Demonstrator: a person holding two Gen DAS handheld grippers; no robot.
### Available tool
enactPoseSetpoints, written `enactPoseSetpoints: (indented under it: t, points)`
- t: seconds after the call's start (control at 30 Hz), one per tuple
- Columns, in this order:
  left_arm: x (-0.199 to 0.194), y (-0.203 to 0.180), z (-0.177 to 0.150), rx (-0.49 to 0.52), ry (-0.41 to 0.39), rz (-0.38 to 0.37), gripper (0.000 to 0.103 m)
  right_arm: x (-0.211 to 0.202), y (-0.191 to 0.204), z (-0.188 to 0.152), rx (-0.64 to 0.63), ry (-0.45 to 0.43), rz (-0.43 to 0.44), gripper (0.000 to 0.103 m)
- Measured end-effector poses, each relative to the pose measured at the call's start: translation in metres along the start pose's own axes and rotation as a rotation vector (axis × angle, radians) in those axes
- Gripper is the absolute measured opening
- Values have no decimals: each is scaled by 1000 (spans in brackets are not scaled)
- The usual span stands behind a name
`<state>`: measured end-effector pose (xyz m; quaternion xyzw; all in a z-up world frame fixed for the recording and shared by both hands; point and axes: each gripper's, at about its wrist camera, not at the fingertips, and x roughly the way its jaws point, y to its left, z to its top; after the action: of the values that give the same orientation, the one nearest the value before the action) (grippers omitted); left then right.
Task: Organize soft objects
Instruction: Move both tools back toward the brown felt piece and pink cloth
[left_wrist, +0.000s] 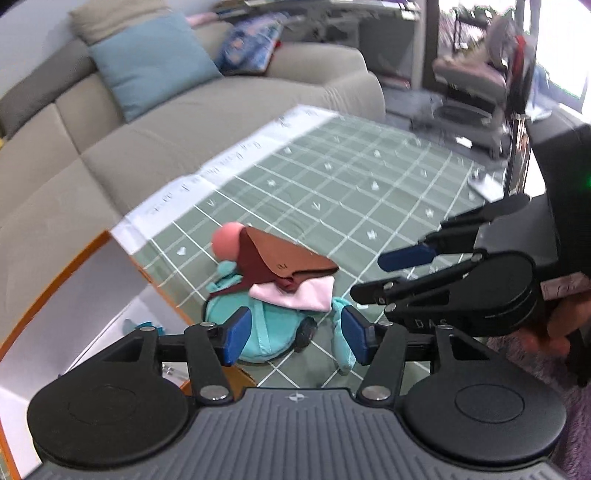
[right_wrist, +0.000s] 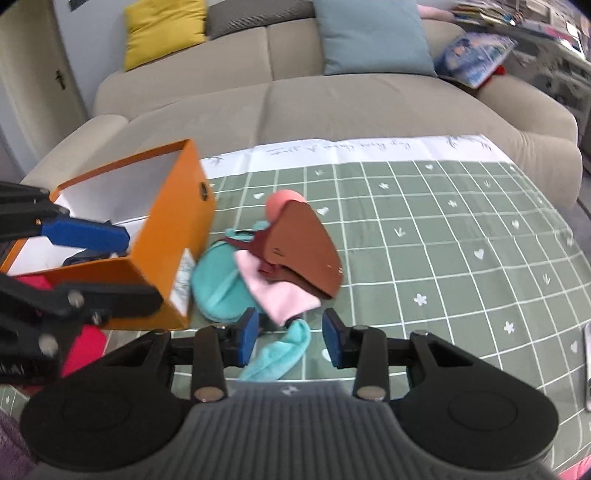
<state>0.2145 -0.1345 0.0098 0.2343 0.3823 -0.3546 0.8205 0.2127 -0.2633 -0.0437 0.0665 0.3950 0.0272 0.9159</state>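
A beige fabric sofa (right_wrist: 332, 107) backs the desk's green grid-patterned cloth (right_wrist: 443, 229), bare and roomy to the right. Only the right wrist view shows the orange cardboard box's (right_wrist: 173, 240) outer wall, touching the teal plush toy (left_wrist: 258, 332) heaped under brown leather (left_wrist: 288, 258) and pink cloth (left_wrist: 295, 295). Left gripper (left_wrist: 291, 336) and right gripper (right_wrist: 290, 339) both spread, empty.

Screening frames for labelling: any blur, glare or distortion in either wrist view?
Left wrist view: motion blur smears the far room and window glare blows out the top right; the brown pouch is fairly sharp. Right wrist view: fisheye bends the green grid cloth, the orange box edges smear, no glare.
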Motion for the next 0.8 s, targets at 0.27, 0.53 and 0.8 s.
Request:
enactPoseSetpoints:
  t: [0.27,0.53,0.8]
  points:
    - [47,2,10,86,103,-7,68,30,-21,-3,53,25,56,38]
    - [78,19,25,226,202,4,69,61,-30,10,71,19,112,39]
    - [95,25,30,226,225,-33,67,88,-25,29,83,-14,170,31]
